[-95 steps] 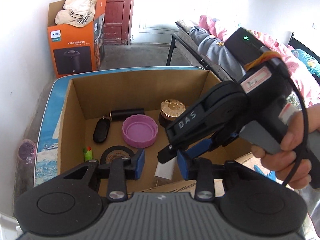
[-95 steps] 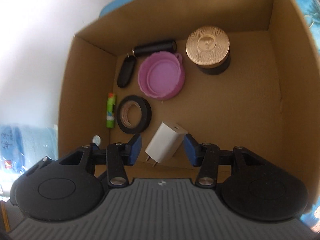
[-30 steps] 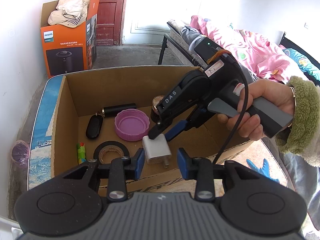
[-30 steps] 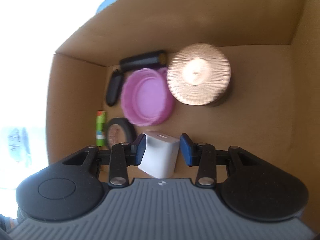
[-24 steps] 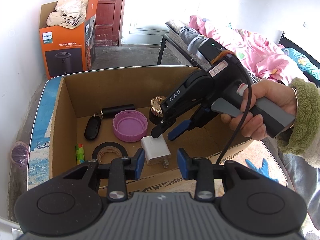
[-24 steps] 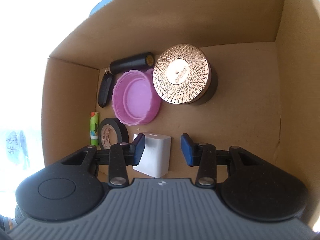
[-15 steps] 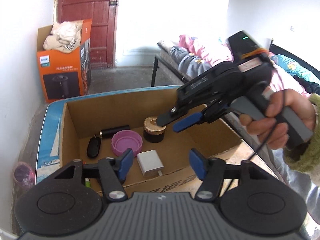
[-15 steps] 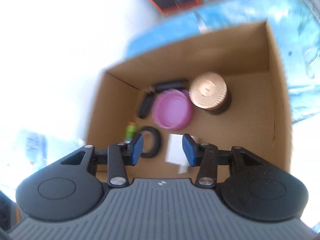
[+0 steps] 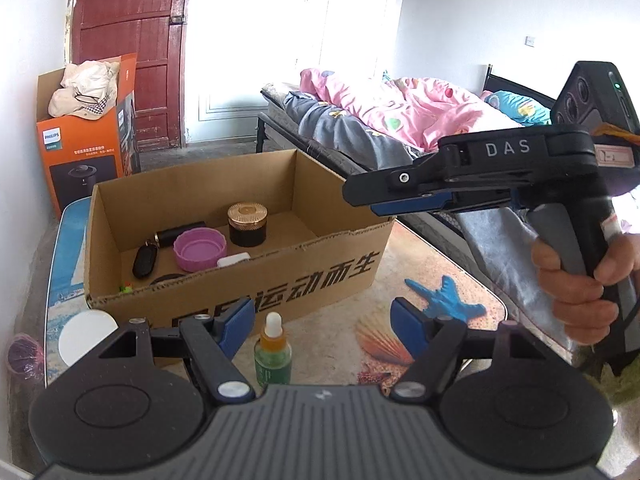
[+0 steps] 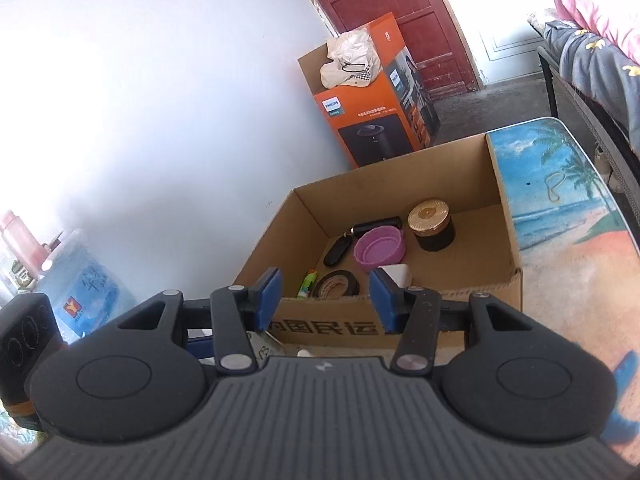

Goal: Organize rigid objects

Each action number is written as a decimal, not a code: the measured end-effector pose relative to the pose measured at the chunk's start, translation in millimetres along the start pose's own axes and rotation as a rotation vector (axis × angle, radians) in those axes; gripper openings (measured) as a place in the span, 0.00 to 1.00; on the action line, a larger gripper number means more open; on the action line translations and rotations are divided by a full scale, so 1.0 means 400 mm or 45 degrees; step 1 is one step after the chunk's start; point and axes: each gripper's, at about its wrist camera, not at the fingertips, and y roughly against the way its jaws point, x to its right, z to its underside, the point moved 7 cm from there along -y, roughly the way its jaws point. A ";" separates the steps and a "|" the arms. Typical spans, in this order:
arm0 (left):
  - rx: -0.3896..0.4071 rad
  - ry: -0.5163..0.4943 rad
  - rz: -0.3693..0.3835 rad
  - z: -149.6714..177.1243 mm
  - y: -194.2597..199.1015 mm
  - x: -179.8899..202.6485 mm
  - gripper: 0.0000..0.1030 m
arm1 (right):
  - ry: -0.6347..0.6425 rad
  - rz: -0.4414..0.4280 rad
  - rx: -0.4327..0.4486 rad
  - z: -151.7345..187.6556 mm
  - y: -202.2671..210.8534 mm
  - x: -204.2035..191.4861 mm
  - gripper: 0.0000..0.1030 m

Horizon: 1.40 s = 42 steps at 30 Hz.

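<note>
— Where's the charger?
— White charger (image 10: 396, 271) lies in the cardboard box (image 9: 328, 258) beside the purple lid (image 9: 199, 249). My right gripper (image 10: 326, 300) and left gripper (image 9: 322, 322) both gape, empty, jaws just widened.
— What's left?
— The dropper bottle (image 9: 273, 350), I'd say, standing on the surface (image 9: 440, 272).

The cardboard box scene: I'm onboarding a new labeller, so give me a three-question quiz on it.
1. True or false: the white charger lies inside the cardboard box.
2. Which thing stands on the table in front of the box, between the left gripper pads?
A. the dropper bottle
B. the purple lid
C. the gold-lidded jar
3. Fill in: the right gripper holds ____.

Key: 1 true; 2 A; 3 nothing, its jaws have just been opening and are empty.
</note>
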 end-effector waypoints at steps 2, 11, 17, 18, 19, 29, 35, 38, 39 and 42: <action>-0.004 -0.019 -0.051 0.029 -0.021 0.002 0.72 | 0.004 0.018 -0.024 0.052 -0.034 -0.013 0.46; -0.050 -0.068 -0.248 0.127 -0.131 -0.026 0.57 | 0.187 0.067 -0.141 0.129 -0.166 -0.091 0.43; -0.062 -0.087 -0.275 0.159 -0.176 -0.043 0.48 | 0.263 0.082 -0.187 0.142 -0.226 -0.112 0.36; -0.064 -0.081 -0.274 0.162 -0.179 -0.048 0.47 | 0.268 0.086 -0.195 0.145 -0.235 -0.111 0.35; -0.068 -0.077 -0.274 0.165 -0.186 -0.051 0.47 | 0.273 0.091 -0.205 0.148 -0.243 -0.110 0.35; -0.087 -0.038 -0.240 0.189 -0.231 -0.067 0.33 | 0.296 0.125 -0.266 0.162 -0.292 -0.093 0.20; -0.077 -0.029 -0.246 0.189 -0.229 -0.065 0.32 | 0.317 0.127 -0.273 0.162 -0.292 -0.099 0.15; -0.076 -0.027 -0.248 0.189 -0.222 -0.067 0.32 | 0.318 0.126 -0.272 0.165 -0.286 -0.100 0.15; -0.075 -0.027 -0.248 0.188 -0.217 -0.067 0.32 | 0.317 0.126 -0.269 0.165 -0.283 -0.101 0.15; -0.067 -0.027 -0.245 0.180 -0.201 -0.060 0.32 | 0.327 0.122 -0.255 0.161 -0.263 -0.112 0.15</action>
